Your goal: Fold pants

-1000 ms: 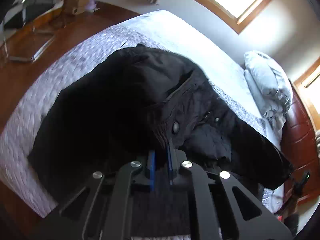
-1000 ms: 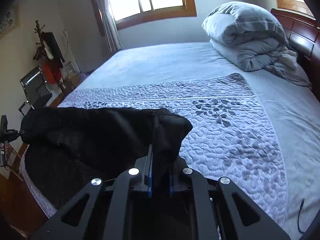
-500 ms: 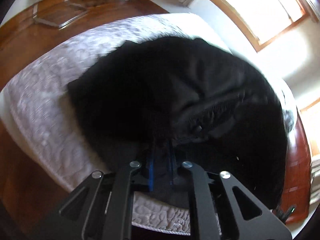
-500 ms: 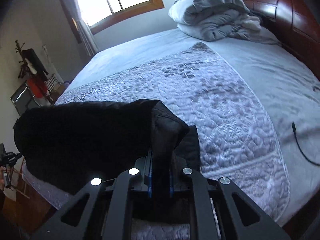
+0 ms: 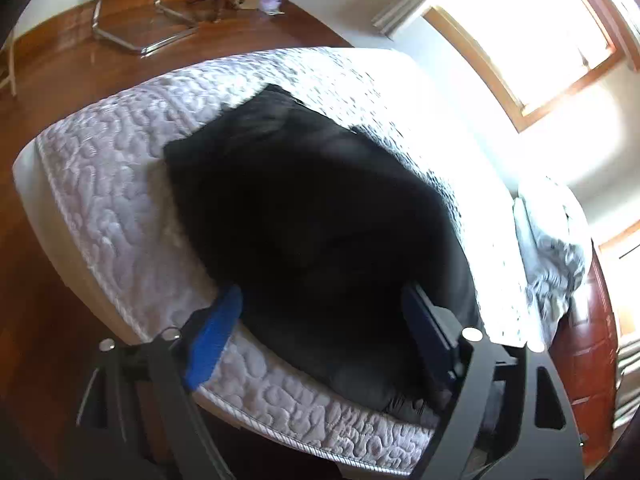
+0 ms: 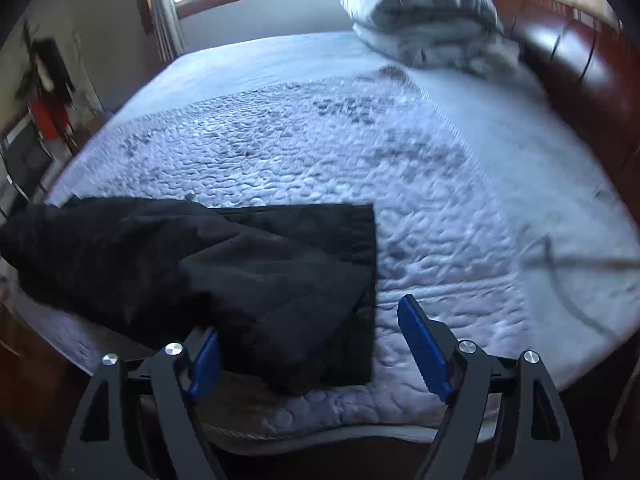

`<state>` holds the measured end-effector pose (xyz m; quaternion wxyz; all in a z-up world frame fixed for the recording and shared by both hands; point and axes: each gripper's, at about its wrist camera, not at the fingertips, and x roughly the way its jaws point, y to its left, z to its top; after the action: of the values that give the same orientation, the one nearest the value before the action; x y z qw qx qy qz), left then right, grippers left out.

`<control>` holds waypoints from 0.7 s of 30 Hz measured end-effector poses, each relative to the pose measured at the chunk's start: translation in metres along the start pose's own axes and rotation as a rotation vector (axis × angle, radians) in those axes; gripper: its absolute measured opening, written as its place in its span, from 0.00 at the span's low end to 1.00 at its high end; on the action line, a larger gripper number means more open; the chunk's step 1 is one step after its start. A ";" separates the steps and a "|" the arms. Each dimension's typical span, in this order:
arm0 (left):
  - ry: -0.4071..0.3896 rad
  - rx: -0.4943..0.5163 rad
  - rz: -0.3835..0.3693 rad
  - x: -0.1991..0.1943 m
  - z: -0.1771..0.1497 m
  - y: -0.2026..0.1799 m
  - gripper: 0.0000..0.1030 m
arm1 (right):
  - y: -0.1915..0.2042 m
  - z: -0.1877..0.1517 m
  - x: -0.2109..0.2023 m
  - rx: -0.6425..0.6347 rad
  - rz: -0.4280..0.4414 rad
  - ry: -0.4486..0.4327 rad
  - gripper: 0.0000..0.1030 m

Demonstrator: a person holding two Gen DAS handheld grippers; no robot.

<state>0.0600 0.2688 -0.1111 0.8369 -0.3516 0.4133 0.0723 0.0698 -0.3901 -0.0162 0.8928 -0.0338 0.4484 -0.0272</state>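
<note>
Both claws, left [image 5: 320,322] and right [image 6: 308,346], gaped wide, holding nothing; black pants [image 6: 240,280] lay folded on the bed [image 6: 400,152]. Next probably meant regrasping for 1 more fold.

In the left wrist view the black pants [image 5: 320,240] are an underexposed mass, their seams and folds unreadable. The window [image 5: 520,32] is blown out, washing over the bed's [image 5: 120,208] far edge. In the right wrist view motion blur smears the cable [image 6: 560,272] near the bed's right edge; the pants' left end runs off frame.
</note>
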 end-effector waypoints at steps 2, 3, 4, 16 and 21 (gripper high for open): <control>0.013 0.045 0.023 0.005 -0.006 -0.011 0.85 | 0.036 0.014 -0.021 -0.132 -0.013 -0.063 0.79; 0.025 0.063 0.041 0.009 -0.010 -0.016 0.86 | 0.060 0.024 -0.031 -0.198 0.016 -0.094 0.79; 0.033 0.071 0.054 0.012 -0.012 -0.019 0.86 | 0.086 0.033 -0.039 -0.264 0.048 -0.118 0.81; 0.038 -0.196 -0.093 0.042 0.015 -0.013 0.87 | 0.350 0.056 -0.004 -0.527 0.612 -0.055 0.85; 0.132 -0.324 -0.082 0.061 0.040 0.006 0.87 | 0.383 0.031 0.017 -0.497 0.664 0.027 0.85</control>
<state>0.1225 0.2882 -0.1430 0.7425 -0.5023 0.4357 0.0806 0.1119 -0.0085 -0.0441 0.8119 -0.1016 0.4394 0.3707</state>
